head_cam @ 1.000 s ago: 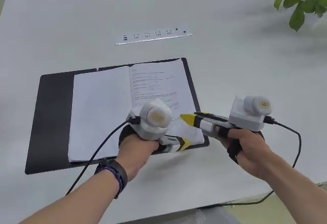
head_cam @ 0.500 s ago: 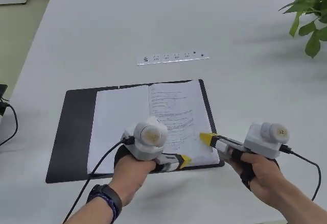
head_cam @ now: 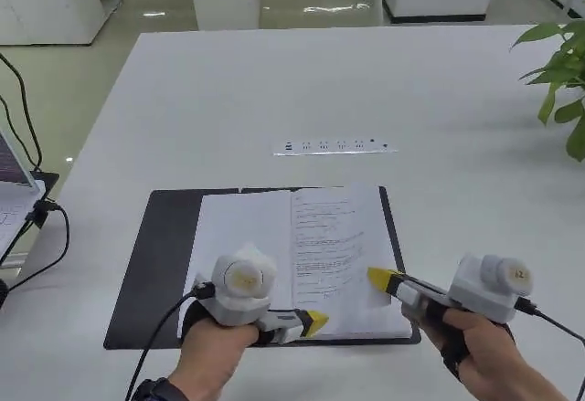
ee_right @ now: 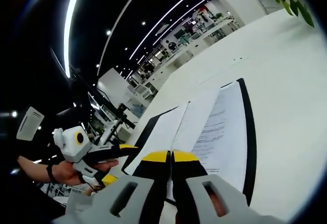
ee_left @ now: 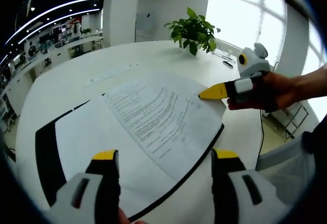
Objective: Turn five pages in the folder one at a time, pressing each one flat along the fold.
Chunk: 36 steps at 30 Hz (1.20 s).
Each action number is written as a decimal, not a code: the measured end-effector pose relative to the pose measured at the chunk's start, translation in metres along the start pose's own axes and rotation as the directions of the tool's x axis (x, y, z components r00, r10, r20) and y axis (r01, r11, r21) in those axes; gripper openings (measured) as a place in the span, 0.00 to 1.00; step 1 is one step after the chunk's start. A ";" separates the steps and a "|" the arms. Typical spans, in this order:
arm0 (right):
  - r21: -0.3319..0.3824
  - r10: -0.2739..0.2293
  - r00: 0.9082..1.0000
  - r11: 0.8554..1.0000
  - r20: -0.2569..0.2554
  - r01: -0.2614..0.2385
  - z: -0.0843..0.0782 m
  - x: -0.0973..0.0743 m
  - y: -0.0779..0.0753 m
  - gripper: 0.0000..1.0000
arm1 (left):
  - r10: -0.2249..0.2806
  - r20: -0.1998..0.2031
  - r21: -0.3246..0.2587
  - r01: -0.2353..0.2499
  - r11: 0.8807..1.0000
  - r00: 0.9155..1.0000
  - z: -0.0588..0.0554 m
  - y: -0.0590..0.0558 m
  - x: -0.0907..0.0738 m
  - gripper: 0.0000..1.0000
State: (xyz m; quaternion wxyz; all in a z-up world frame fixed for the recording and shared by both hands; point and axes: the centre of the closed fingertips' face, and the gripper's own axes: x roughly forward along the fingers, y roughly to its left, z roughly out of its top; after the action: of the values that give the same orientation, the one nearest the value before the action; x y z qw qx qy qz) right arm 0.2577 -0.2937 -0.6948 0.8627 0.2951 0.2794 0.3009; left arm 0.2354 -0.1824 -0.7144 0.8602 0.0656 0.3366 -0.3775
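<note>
**Folder lies open, one hand-held gripper spread and one closed**

We see the black folder [head_cam: 164, 264] lying open and flat on the white desk [head_cam: 274, 81], near the front edge and just ahead of both hands. Its left page [head_cam: 242, 237] is blank and its right page [head_cam: 334, 237] carries printed lines. The fold between them runs away from us. The dark cover shows as a wide band on the left and a thin border on the right.

The left hand-held gripper [head_cam: 309, 322] sits at the folder's front edge, below the fold, pointing right. In the left gripper view its jaws stand wide apart with nothing between them, and the printed page shows through the gap.

The right hand-held gripper [head_cam: 382, 279] points left, with its yellow tip over the lower right corner of the printed page. In the right gripper view its jaws are pressed together. We see nothing between them, though we cannot tell whether the tip touches the paper.

A power strip [head_cam: 334, 146] is set into the desk beyond the folder, well apart from it. A leafy plant [head_cam: 562, 81] stands at the right edge, and a laptop [head_cam: 9, 186] with a black cable [head_cam: 55, 237] sits off to the left.
</note>
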 end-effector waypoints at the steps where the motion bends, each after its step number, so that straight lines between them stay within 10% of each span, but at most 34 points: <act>1: -0.002 0.005 1.000 1.000 0.001 -0.005 0.000 0.001 0.001 0.00 | 0.005 0.002 -0.004 -0.005 1.000 1.000 -0.001 0.002 -0.002 0.74; 36: -0.102 0.132 0.987 0.985 -0.088 -0.141 -0.008 0.068 0.079 0.00 | 0.154 0.061 -0.121 -0.146 0.982 0.986 -0.037 0.074 -0.084 0.76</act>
State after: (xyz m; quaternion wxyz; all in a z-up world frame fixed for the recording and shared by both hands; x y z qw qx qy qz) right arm 0.2693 -0.1936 -0.6676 0.8428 0.2540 0.2763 0.3858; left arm 0.2266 -0.0659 -0.7004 0.8997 0.0275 0.3217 -0.2936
